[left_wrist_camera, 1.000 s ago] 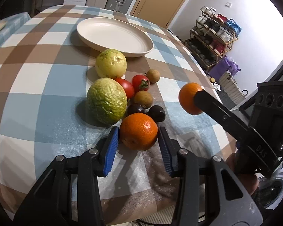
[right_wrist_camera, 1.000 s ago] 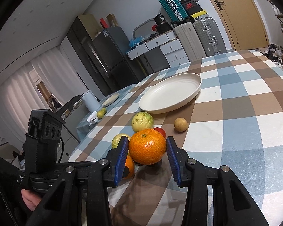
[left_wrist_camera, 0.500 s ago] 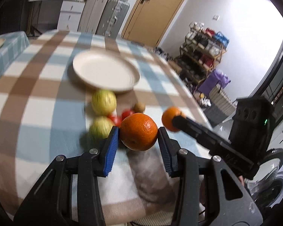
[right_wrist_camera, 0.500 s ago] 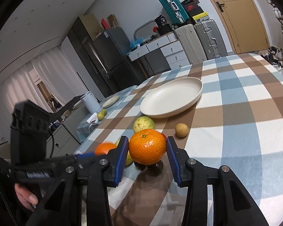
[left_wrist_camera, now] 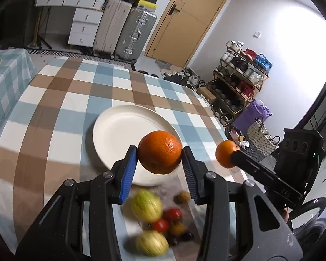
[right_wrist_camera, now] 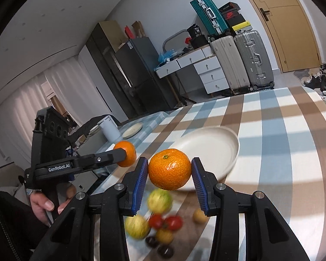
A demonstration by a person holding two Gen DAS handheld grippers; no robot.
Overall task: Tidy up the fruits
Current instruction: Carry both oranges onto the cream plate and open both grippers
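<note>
left wrist view: the left gripper [left_wrist_camera: 159, 162] is seen at the centre of the frame, its blue pads [left_wrist_camera: 128, 171] pressed against both sides of an orange [left_wrist_camera: 159, 154], which is held in the air in front of the near rim of a white plate [left_wrist_camera: 117, 130]. the plate lies on a checked tablecloth [left_wrist_camera: 54, 117]. at the right of the frame the right gripper [left_wrist_camera: 230, 155] is seen from the side, pinching a second orange [left_wrist_camera: 225, 153]. at the bottom centre, blurred, two green-yellow fruits [left_wrist_camera: 146, 205], two red tomatoes [left_wrist_camera: 172, 214] and some small brown and dark fruits are seen lying on the cloth.

right wrist view: the right gripper [right_wrist_camera: 169, 175] is seen at the centre, its pads closed on the second orange [right_wrist_camera: 169, 171], held above the cloth in front of the plate [right_wrist_camera: 215, 150]. at the left of the frame the left gripper [right_wrist_camera: 126, 155] is seen from the side, clamped on the orange [right_wrist_camera: 127, 153], with a hand [right_wrist_camera: 46, 204] around its handle. at the bottom centre the blurred pile is seen: green-yellow fruits [right_wrist_camera: 159, 200], tomatoes [right_wrist_camera: 173, 221], a small brown fruit [right_wrist_camera: 198, 215] and dark round ones [right_wrist_camera: 165, 251]. suitcases [right_wrist_camera: 252, 58] and a drawer unit [right_wrist_camera: 206, 69] are seen in the upper right.
</note>
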